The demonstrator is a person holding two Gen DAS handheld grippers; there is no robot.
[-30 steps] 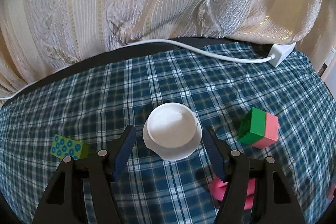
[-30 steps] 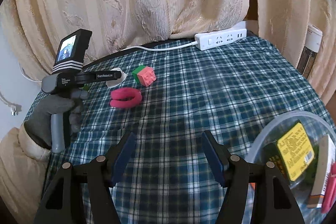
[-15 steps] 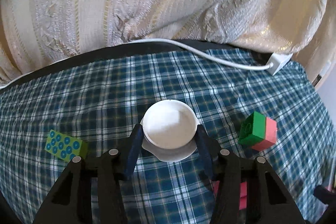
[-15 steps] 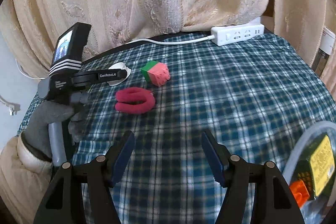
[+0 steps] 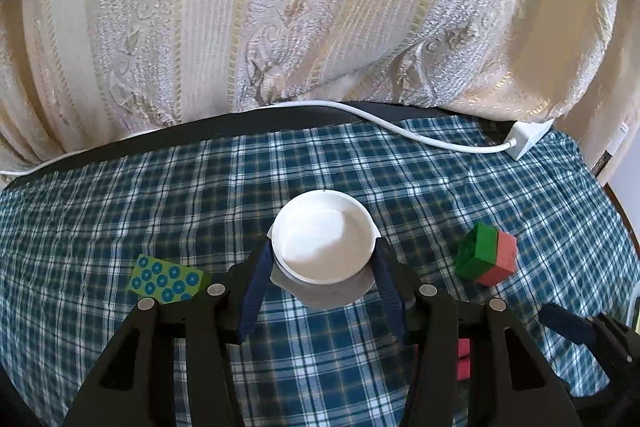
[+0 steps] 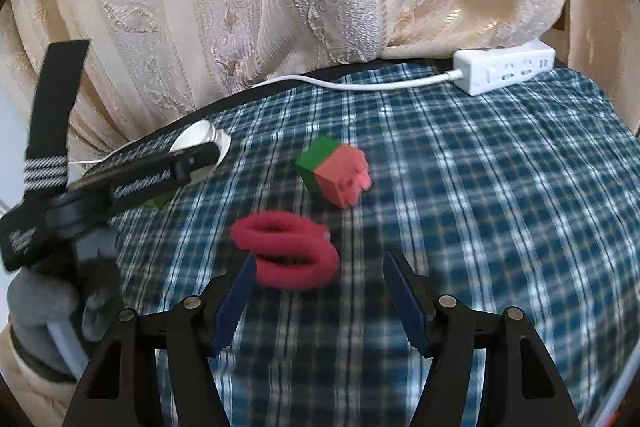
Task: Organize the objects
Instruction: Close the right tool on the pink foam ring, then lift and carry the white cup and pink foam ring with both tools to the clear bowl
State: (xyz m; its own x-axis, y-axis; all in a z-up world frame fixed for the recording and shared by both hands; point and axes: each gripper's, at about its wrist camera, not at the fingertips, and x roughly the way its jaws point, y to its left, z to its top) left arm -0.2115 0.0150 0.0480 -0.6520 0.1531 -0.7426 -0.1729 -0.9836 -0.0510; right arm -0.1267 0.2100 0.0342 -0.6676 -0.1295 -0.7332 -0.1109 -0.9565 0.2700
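Left gripper (image 5: 323, 259): your fingers clamp the white dish (image 5: 323, 242) by its rim, at 12 o'clock from the wrist camera, so it should lift level.
Right gripper (image 6: 318, 291): fingers spread wide, holding nothing, aimed at the red hair tie (image 6: 286, 255) on the worktop (image 6: 500, 219).
Green-pink block (image 6: 334, 177): 12 o'clock beyond the tie.

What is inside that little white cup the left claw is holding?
The white cup looks empty: only its plain white bottom shows. The left gripper pinches it from both sides. The checked tablecloth right beneath the cup is hidden by it.
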